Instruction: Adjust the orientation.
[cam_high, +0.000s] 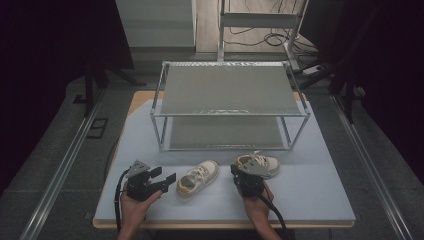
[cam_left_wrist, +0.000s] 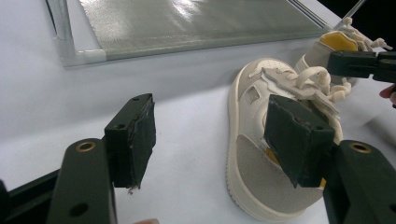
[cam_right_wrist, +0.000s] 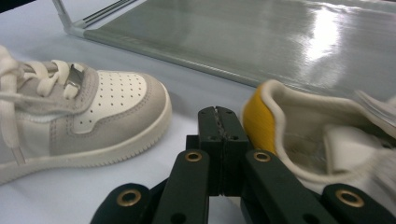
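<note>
Two small white-and-grey sneakers lie on the white table top. The left sneaker (cam_high: 197, 179) (cam_left_wrist: 261, 93) points its toe (cam_right_wrist: 107, 107) to the back right. My left gripper (cam_high: 165, 176) (cam_left_wrist: 210, 135) is open just left of its heel; the right pad (cam_left_wrist: 299, 140) stands in front of the heel and only bare table lies between the jaws. The right sneaker (cam_high: 260, 164) shows a yellow-lined heel (cam_right_wrist: 299, 126). My right gripper (cam_high: 235, 172) (cam_right_wrist: 219, 121) is shut, jaws pressed together on nothing, just beside that heel and between the two shoes.
A two-tier metal rack (cam_high: 230, 90) stands behind the shoes; its lower shelf (cam_left_wrist: 187, 23) (cam_right_wrist: 280, 42) lies close ahead of both grippers. The table edge (cam_high: 225, 222) runs along the front. Dark floor and cables surround the table.
</note>
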